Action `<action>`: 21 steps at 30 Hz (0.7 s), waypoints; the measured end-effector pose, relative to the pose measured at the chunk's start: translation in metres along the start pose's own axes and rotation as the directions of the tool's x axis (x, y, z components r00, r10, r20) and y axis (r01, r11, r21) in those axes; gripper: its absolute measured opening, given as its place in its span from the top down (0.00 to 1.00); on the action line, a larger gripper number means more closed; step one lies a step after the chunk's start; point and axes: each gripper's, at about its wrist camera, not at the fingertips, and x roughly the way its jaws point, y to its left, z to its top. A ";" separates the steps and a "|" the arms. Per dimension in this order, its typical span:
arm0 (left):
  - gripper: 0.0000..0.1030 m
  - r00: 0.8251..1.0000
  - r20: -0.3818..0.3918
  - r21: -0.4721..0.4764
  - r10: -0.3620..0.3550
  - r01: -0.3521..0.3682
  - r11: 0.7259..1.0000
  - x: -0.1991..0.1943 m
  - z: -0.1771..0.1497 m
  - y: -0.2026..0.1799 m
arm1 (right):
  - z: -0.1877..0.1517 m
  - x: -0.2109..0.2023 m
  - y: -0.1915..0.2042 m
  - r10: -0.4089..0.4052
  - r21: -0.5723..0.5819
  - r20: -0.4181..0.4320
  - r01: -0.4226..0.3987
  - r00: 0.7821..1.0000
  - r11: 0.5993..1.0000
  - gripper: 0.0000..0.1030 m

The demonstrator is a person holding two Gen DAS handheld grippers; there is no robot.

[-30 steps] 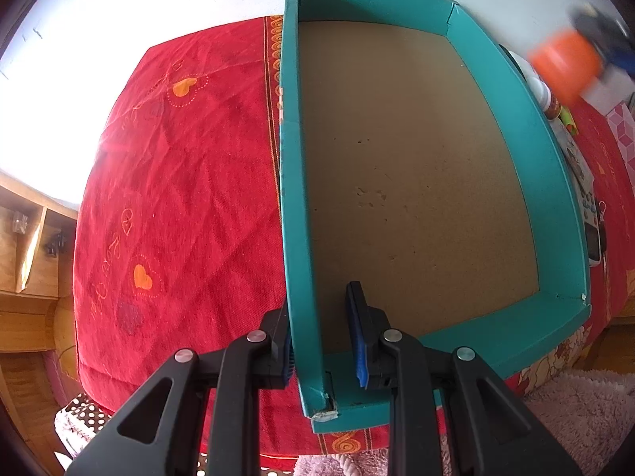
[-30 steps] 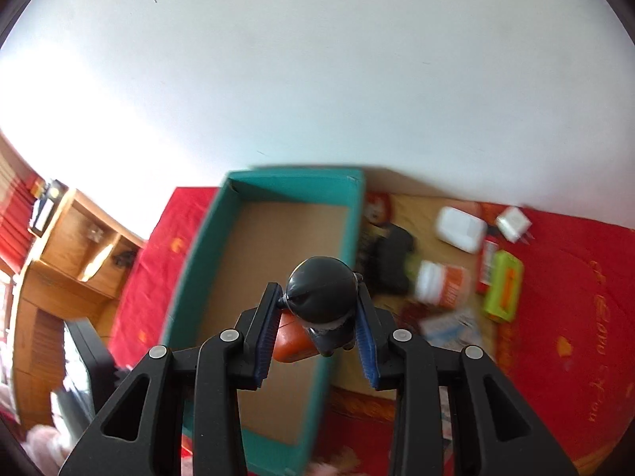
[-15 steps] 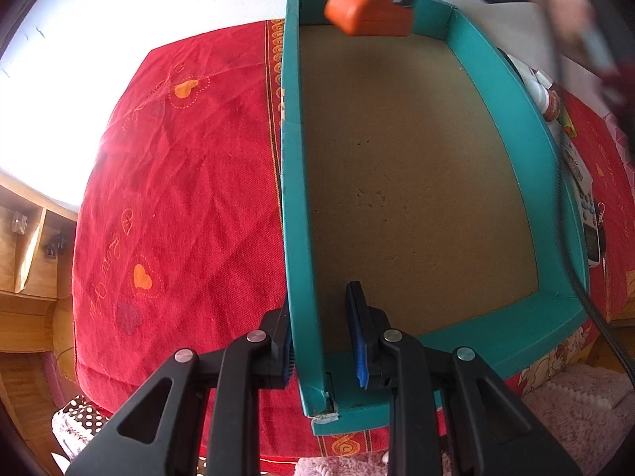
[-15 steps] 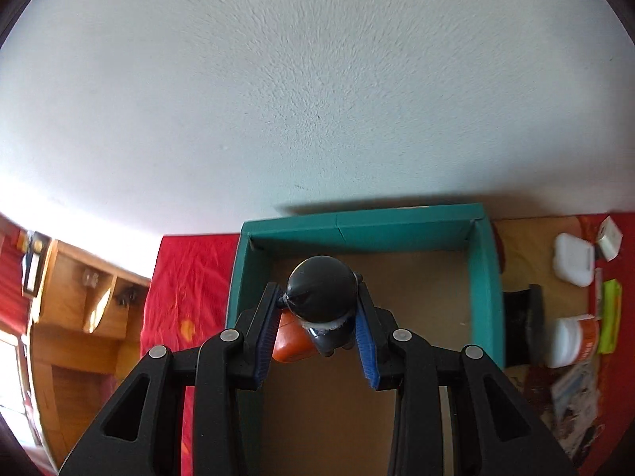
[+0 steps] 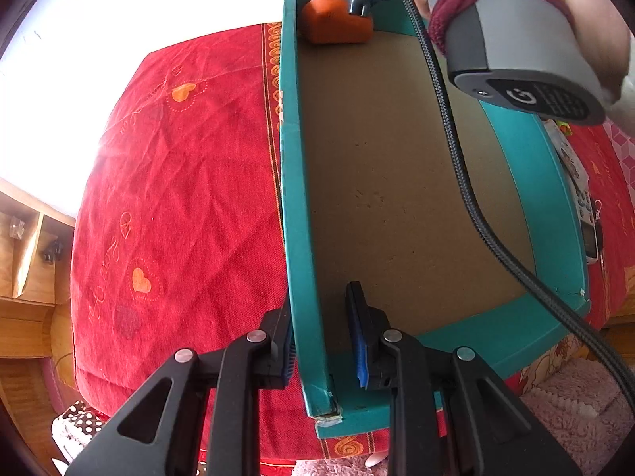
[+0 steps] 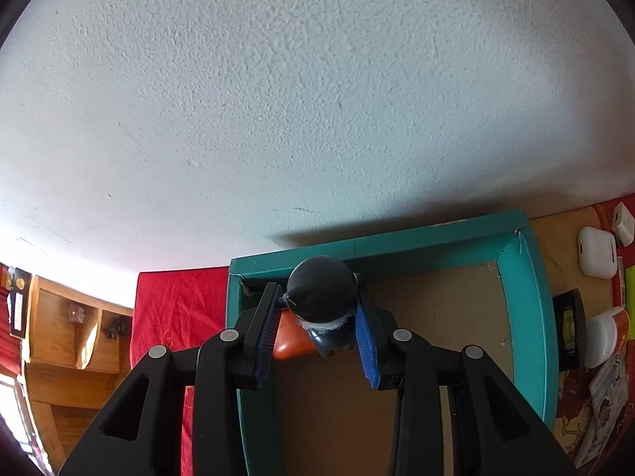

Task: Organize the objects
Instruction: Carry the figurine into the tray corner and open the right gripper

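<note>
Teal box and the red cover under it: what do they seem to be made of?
The teal box looks like cardboard: matte teal walls, a bare brown fibrous floor, and a frayed, torn near corner showing pale board. The red cover looks like woven cloth, probably cotton, though that is unsure: soft creases, dull surface, hearts and scroll border that look printed or stitched.

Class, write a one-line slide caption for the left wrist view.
Left tongs clamp the teal box wall while right tongs lower an orange-based toy into its far corner.
</note>
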 end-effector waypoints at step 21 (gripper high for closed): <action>0.79 1.000 0.001 0.000 -0.001 0.001 1.000 0.000 0.003 0.002 | -0.012 -0.044 -0.030 0.028 -0.104 -0.055 -0.033 0.998 0.994 0.42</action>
